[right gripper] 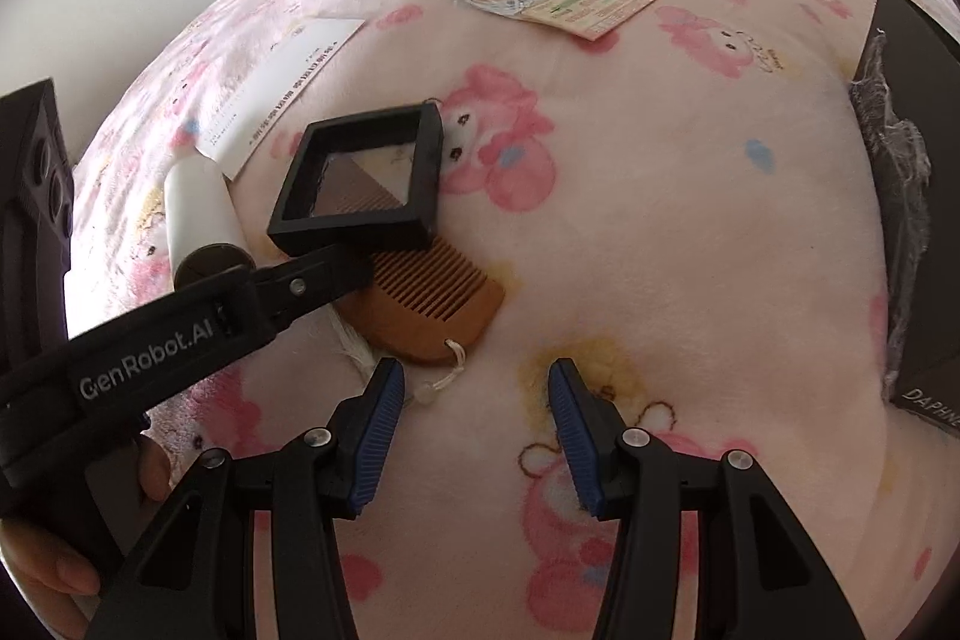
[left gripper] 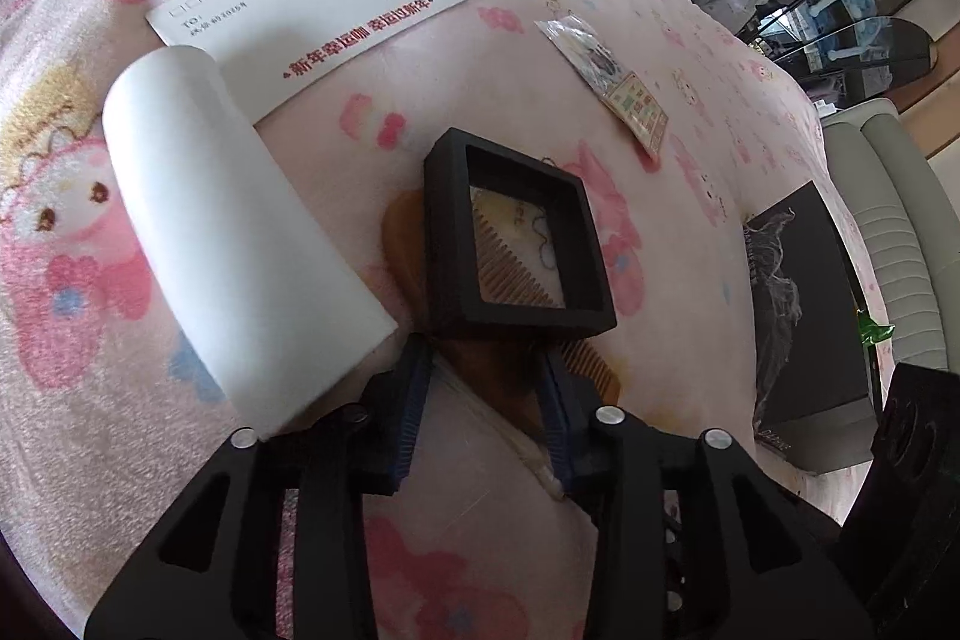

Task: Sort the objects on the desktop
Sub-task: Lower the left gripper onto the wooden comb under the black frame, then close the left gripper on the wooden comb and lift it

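Observation:
A black square frame box (left gripper: 516, 232) with a clear film window lies tilted on top of a wooden comb (right gripper: 420, 304) on the pink cartoon blanket (right gripper: 690, 220). My left gripper (left gripper: 486, 370) stands open just in front of the frame's near edge. The comb's brown back (left gripper: 492, 376) and its white tassel (left gripper: 516, 436) show between the blue pads. In the right wrist view the left gripper (right gripper: 342, 274) reaches up to that same edge of the frame box (right gripper: 360, 172). My right gripper (right gripper: 474, 382) is open over bare blanket, to the right of the comb, with nothing between its fingers.
A white cylinder (left gripper: 228, 220) lies left of the frame, partly on a white envelope (left gripper: 312, 16) with red print. A small packet with a card (left gripper: 612, 82) lies farther off. A black book (left gripper: 804, 328) sits at the blanket's right edge, with a pale sofa (left gripper: 888, 220) beyond.

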Motion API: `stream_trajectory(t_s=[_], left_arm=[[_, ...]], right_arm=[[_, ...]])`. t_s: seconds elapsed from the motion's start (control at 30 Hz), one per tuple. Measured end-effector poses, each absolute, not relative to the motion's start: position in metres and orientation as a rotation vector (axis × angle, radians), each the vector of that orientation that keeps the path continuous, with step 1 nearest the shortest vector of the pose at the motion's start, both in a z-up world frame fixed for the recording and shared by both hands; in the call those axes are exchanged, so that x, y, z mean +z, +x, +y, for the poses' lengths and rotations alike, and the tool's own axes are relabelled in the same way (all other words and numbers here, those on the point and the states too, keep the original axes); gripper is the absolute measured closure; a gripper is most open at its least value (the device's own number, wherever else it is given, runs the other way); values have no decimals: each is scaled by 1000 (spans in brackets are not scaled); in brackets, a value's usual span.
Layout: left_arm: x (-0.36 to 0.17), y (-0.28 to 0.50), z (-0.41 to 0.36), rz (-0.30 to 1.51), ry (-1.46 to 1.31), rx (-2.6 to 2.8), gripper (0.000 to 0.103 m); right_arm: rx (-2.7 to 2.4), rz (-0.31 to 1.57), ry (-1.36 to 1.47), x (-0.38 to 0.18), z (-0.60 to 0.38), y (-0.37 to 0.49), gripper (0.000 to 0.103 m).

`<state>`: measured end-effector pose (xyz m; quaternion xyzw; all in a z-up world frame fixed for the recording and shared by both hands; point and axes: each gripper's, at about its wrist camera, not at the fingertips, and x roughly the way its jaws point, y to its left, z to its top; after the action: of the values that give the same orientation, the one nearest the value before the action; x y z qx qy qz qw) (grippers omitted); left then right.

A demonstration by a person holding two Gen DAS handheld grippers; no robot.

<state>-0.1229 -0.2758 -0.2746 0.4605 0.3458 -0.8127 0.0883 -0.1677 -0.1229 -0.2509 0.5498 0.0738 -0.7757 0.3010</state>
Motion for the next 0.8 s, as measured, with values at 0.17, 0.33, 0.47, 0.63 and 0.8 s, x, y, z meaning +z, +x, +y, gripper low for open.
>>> stream_trajectory(t_s=[0.17,0.33,0.47,0.63,0.8], left_arm=[[-270,-120,-273,1031,1348,-2454,76],[-266,-110,-269,1085,1342,-2462,81],[-261,-94,-257,1097,1348,-2477,82],[-251,-73,-259,1136,1344,-2475,83],[-256,-84,-276,1137,1362,-2414,68]], right_arm=[[-2069,160,1445,-248,-118,-169,88],[-2096,129,1418,-236,-108,-165,92],[-2109,81,1416,-227,-97,-162,92],[-2074,14,1451,-226,-91,-165,92],[-2038,-2,1483,-234,-97,-172,90]])
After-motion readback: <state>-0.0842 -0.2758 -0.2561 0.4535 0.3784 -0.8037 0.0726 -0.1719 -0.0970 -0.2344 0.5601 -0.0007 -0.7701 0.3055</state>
